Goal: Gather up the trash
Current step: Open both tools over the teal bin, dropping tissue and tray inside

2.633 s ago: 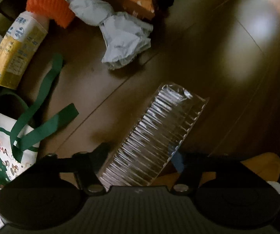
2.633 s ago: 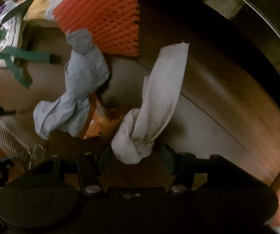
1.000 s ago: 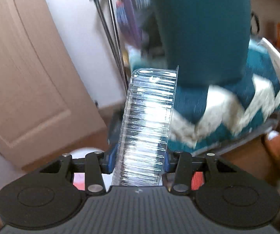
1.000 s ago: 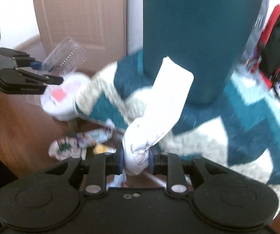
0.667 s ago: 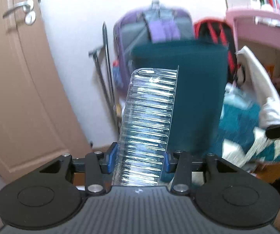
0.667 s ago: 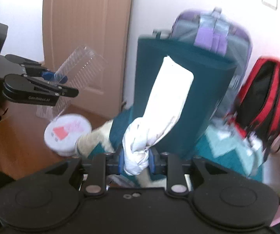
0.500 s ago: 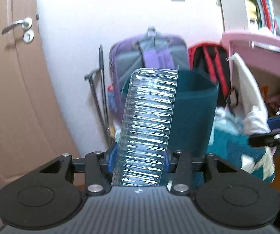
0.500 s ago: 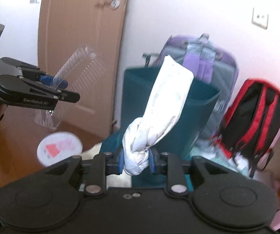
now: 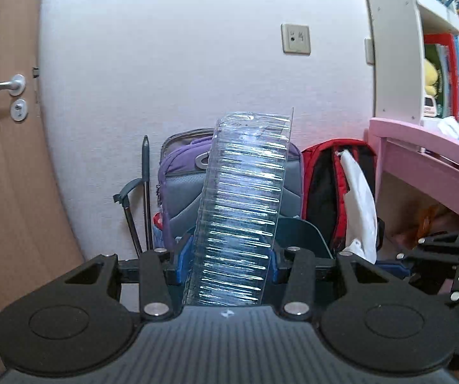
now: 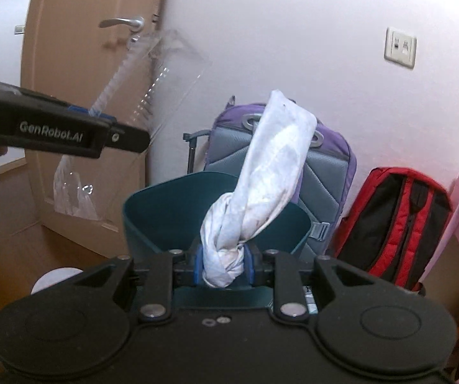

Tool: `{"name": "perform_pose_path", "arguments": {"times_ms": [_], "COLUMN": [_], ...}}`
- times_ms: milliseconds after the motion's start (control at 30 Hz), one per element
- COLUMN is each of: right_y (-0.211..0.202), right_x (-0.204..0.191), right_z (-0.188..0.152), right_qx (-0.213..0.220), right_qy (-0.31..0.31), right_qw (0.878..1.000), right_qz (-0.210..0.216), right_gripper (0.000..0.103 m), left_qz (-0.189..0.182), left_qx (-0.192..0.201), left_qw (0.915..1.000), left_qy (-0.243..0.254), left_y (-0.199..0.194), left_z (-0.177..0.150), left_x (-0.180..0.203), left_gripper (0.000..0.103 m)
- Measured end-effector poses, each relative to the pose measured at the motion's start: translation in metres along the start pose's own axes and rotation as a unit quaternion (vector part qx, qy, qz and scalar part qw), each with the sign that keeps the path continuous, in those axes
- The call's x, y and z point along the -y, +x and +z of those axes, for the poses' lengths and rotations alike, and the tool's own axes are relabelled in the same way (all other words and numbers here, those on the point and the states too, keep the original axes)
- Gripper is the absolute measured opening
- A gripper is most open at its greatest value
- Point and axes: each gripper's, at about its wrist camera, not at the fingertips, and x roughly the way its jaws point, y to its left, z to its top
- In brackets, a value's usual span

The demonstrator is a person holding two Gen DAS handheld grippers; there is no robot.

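The left gripper (image 9: 226, 262) points slightly downward, jaws clamped on a clear plastic tray (image 9: 245, 211). The right gripper (image 10: 223, 264), beside it, pinches a knotted white rag (image 10: 258, 192).

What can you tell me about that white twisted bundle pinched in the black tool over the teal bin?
The white twisted cloth-like bundle looks like soft fabric or paper, faintly stained. Its lower end is knotted into a ball, and the right gripper pinches that knot between blue pads. The flat upper end stands up, leaning right. It hangs in the air in front of the open teal plastic bin, touching nothing but the pads. The left view shows it beside the red backpack.
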Motion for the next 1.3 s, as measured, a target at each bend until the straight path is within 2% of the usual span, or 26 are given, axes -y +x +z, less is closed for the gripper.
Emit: {"name": "perform_pose_path", "arguments": {"times_ms": [200, 333, 433, 533, 600, 667, 733, 1000, 1300], "right_y": [0.035, 0.056, 0.066, 0.071, 0.074, 0.075, 0.073, 0.055, 0.023], "right_x": [0.019, 0.022, 0.024, 0.028, 0.031, 0.032, 0.032, 0.028, 0.019], "right_z": [0.002, -0.003, -0.009, -0.013, -0.016, -0.018, -0.021, -0.017, -0.01], "right_qx": [-0.033, -0.059, -0.073, -0.072, -0.071, -0.07, -0.066, -0.048, -0.034], "right_qy": [0.013, 0.012, 0.011, 0.015, 0.016, 0.016, 0.02, 0.033, 0.034], "right_qw": [0.999, 0.998, 0.997, 0.997, 0.997, 0.997, 0.997, 0.998, 0.998], "right_qz": [0.013, 0.019, 0.022, 0.022, 0.024, 0.025, 0.027, 0.029, 0.028], "right_gripper": [0.026, 0.03, 0.032, 0.044, 0.048, 0.049, 0.05, 0.051, 0.052], "left_qz": [-0.004, -0.007, -0.016, -0.007, -0.012, -0.008, -0.005, -0.005, -0.002], "left_qx": [-0.025, -0.064, -0.075, -0.093, -0.101, -0.103, -0.101, -0.102, -0.093], "left_qw": [0.9995, 0.9978, 0.9968, 0.9952, 0.9942, 0.9939, 0.994, 0.9943, 0.9955], "left_qy": [-0.017, -0.017, -0.023, -0.029, -0.034, -0.041, -0.04, -0.032, -0.02], "left_y": [0.053, 0.09, 0.107, 0.123, 0.13, 0.133, 0.132, 0.113, 0.069], "left_z": [0.009, 0.002, -0.007, -0.015, -0.02, -0.025, -0.027, -0.029, -0.029], "left_x": [0.002, 0.007, 0.009, 0.01, 0.009, 0.009, 0.009, 0.008, 0.01], "left_gripper": [0.044, 0.044, 0.045, 0.045, 0.048, 0.063, 0.067, 0.067, 0.067]}}
